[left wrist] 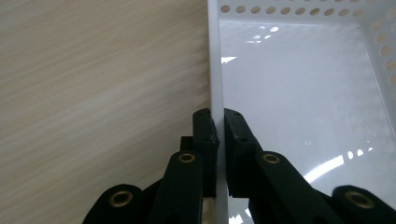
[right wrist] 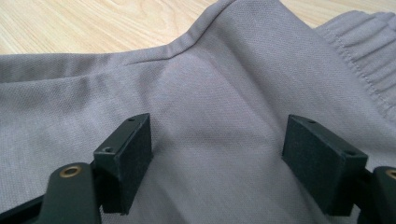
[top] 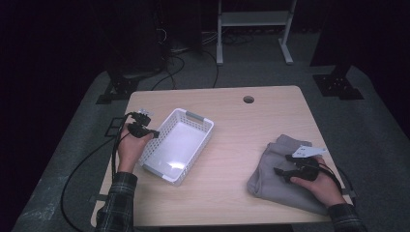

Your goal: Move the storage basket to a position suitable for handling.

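**benchguy:** Over on the left, the left gripper (left wrist: 218,128) is pinching the near wall of the white perforated basket (top: 193,126). I'd keep that clamp square so the thin wall doesn't slip.

**foldit:** Agreed. Right gripper (right wrist: 219,154) sits spread wide over the grey folded garment (top: 278,181) at the table's (top: 232,159) right edge, and needs a deep bite. No readable labels or writing anywhere.

White basket (top: 176,145) at nine o'clock: glossy smooth plastic, perforated walls, floor throwing glare. Grey garment (right wrist: 210,107) at four o'clock: matt fine-knit cloth, ribbed along one edge. Table (top: 241,125): pale wood-grain, satin finish. Both grippers' jaws: matt black plastic with brass-coloured rivets
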`<state>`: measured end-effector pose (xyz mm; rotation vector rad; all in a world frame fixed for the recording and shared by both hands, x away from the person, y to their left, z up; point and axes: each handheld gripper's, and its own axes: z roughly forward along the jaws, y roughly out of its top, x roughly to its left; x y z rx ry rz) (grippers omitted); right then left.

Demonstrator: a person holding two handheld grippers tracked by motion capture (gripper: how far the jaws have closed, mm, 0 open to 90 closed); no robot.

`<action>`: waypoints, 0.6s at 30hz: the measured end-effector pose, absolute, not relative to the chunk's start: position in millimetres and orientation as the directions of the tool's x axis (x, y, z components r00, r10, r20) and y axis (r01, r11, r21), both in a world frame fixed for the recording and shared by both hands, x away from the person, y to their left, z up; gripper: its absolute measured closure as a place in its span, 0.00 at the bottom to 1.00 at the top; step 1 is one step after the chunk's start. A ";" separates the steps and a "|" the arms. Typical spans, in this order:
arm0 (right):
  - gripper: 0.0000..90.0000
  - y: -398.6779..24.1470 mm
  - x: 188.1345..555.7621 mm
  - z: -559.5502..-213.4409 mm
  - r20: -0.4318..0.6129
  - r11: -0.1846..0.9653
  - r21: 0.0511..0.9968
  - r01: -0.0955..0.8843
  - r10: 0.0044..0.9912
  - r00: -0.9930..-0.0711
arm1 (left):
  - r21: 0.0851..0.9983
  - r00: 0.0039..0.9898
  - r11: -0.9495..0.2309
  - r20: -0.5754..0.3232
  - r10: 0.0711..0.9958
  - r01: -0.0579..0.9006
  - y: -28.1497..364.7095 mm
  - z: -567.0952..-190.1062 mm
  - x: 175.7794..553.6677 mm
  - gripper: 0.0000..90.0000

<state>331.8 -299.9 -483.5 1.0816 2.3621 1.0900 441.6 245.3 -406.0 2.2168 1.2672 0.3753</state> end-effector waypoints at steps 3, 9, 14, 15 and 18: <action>0.25 -299.9 331.8 -483.5 0.023 0.421 0.754 0.504 0.750 -0.661 | 0.587 0.504 -0.392 -0.031 0.863 0.708 246.9 -405.9 433.4 0.94; 0.25 -299.9 331.8 -483.5 0.022 0.421 0.754 0.504 0.750 -0.661 | 0.593 0.491 -0.381 -0.030 0.870 0.710 253.6 -406.6 414.6 0.94; 0.25 -299.9 331.8 -483.5 0.020 0.422 0.754 0.502 0.750 -0.661 | 0.591 0.461 -0.359 -0.025 0.887 0.723 268.9 -406.3 396.1 0.94; 0.25 -299.8 331.8 -483.5 0.020 0.423 0.754 0.502 0.750 -0.661 | 0.593 0.457 -0.353 -0.029 0.889 0.724 272.3 -406.6 392.8 0.94; 0.25 -299.8 331.7 -483.4 0.022 0.421 0.754 0.504 0.750 -0.661 | 0.594 0.444 -0.343 -0.026 0.896 0.728 279.3 -406.4 386.5 0.94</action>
